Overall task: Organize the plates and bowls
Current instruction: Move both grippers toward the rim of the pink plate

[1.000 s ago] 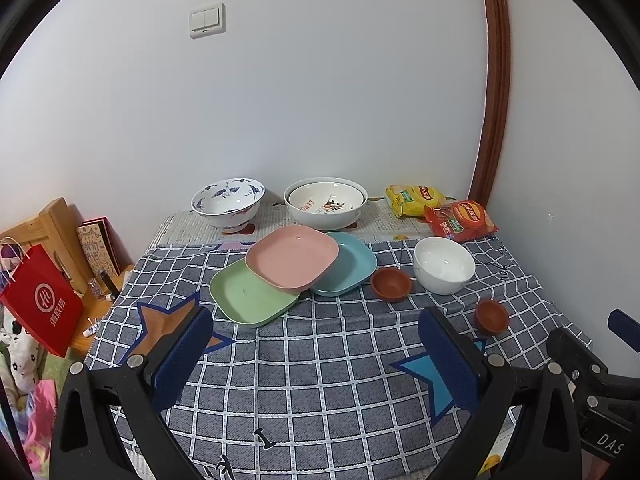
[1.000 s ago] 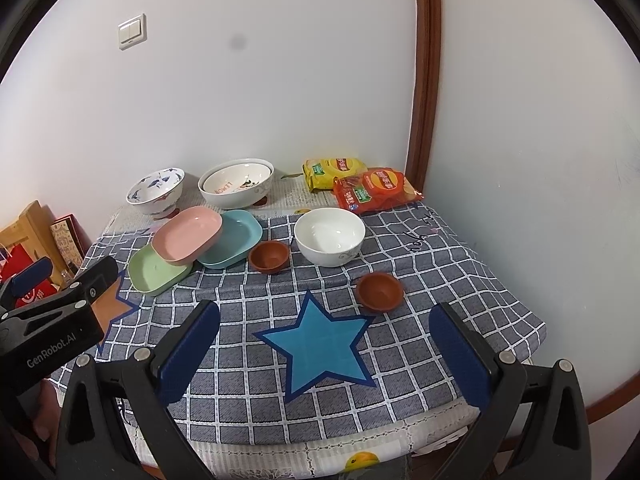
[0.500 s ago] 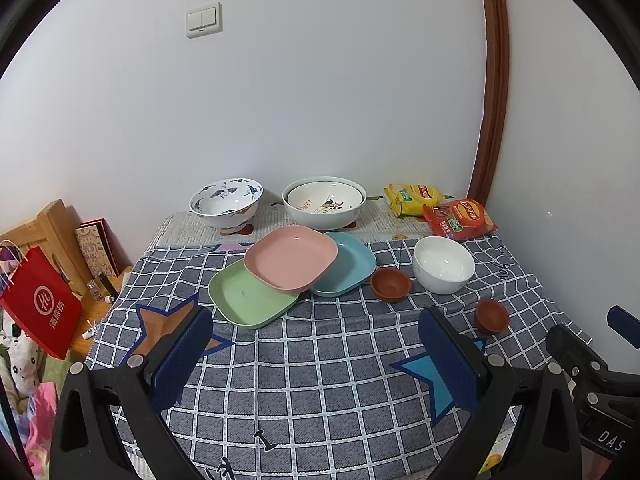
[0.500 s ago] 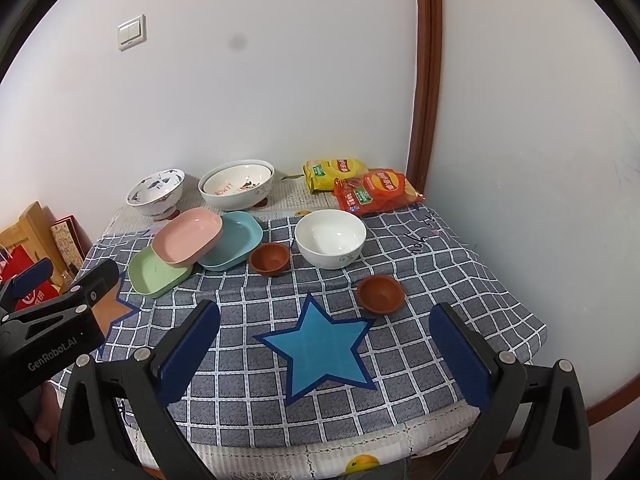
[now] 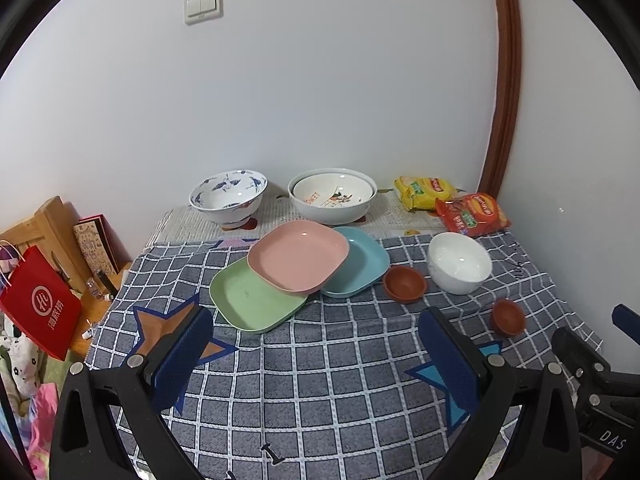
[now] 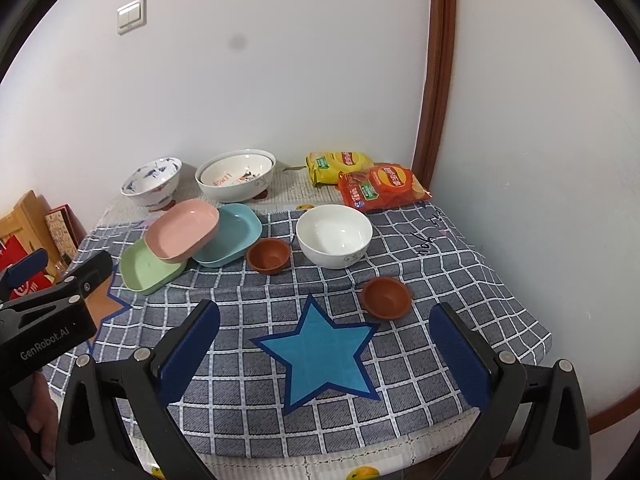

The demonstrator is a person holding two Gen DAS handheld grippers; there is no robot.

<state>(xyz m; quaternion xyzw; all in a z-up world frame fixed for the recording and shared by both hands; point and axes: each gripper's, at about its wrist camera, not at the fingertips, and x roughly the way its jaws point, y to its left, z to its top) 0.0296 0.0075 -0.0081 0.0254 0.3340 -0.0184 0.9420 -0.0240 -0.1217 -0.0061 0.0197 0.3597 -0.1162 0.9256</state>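
Table (image 6: 516,344) (probably newspaper-lined) under checked cloth (image 6: 400,360) bearing dishes.

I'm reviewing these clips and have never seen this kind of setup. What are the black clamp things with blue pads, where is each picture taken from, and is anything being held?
No robot is present: a person carries a hand-held two-finger gripper in each hand, each with a fisheye camera looking along its fingers. One view is from the left gripper, the other from the right gripper. Both are open and hold nothing.

On the checked tablecloth lie a pink plate resting over a green plate and a blue plate, a white bowl, two small brown bowls, and at the back a blue-patterned bowl, a large printed bowl and two snack bags.
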